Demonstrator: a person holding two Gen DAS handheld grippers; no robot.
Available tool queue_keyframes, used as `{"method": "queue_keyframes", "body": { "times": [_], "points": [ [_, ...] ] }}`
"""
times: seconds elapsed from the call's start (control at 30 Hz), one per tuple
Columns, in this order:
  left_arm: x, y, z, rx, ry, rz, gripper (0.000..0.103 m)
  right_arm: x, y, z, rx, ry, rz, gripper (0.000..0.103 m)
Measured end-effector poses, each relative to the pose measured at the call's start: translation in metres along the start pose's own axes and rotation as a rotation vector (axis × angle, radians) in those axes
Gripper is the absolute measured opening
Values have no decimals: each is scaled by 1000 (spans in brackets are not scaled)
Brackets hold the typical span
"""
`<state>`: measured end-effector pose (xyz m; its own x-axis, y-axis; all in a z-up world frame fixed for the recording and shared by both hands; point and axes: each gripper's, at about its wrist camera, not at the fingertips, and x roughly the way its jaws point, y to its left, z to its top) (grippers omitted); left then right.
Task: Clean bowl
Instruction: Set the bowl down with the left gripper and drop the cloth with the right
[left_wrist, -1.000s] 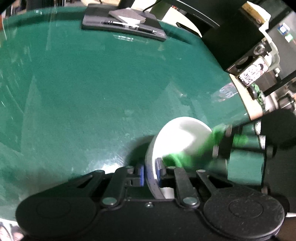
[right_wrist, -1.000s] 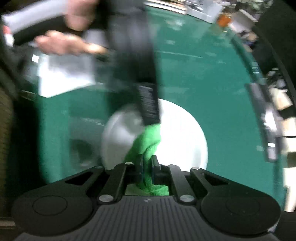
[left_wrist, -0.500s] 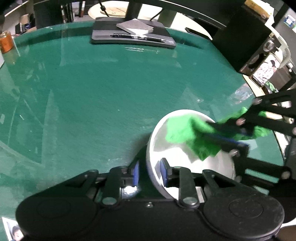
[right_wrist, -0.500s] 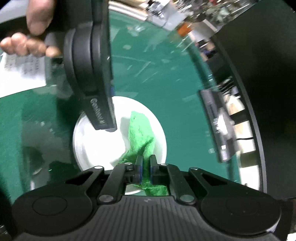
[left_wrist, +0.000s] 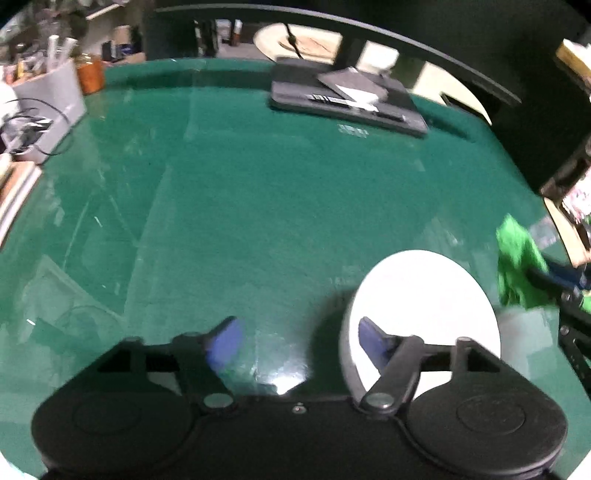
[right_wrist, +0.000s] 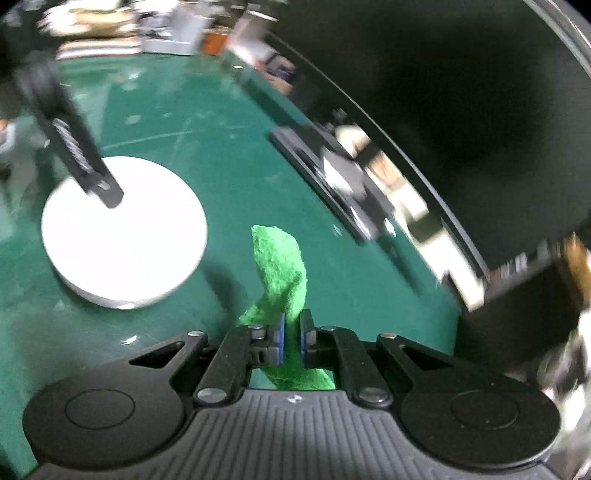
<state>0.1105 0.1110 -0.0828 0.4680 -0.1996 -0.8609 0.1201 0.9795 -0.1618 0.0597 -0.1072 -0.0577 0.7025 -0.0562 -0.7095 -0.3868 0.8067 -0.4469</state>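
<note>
White bowl (left_wrist: 424, 306) sits upright on the green table (left_wrist: 258, 221), its near rim between the spread pads of the left tool (left_wrist: 295, 341), whose jaws have just been opening, gripping nothing. Beside it, the right tool (right_wrist: 291, 336) clamps the green cloth (right_wrist: 280, 266), clear of the bowl; wiping looks finished.

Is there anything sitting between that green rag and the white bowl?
Nothing visible. The green rag, pinched in the right tongs, hangs beside the white bowl with only bare green table between. The left tongs stand open, one finger over the bowl's rim.
</note>
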Motion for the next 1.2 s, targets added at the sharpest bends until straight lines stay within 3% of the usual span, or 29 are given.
{"method": "queue_keyframes", "body": {
  "times": [0.1,0.17,0.23,0.27,0.3,0.43,0.53,0.77,0.9,1.2],
  "points": [
    [-13,-5,-1,-4,-30,10,85,4,-14,-14,184,31,57,6],
    [-22,-11,-2,3,-53,19,95,4,-19,-22,298,50,91,11],
    [-32,-25,-3,26,-76,38,102,6,-25,-32,428,77,127,34],
    [-35,-32,-4,43,-82,42,102,8,-28,-37,504,95,146,56],
    [-36,-34,-5,49,-84,43,102,10,-31,-43,581,114,165,72],
    [-45,-60,-12,87,-58,68,102,2,-42,-61,779,146,197,82],
    [-51,-76,-15,99,-46,104,102,-14,-53,-66,886,165,177,103],
    [-77,-111,-24,149,-115,211,102,-66,-50,-58,866,116,69,103],
    [-80,-122,-31,141,-117,252,102,-83,-41,-49,737,82,-26,103],
    [-91,-143,-21,167,-115,321,102,-81,-54,-47,762,166,-12,102]
  ]
}}
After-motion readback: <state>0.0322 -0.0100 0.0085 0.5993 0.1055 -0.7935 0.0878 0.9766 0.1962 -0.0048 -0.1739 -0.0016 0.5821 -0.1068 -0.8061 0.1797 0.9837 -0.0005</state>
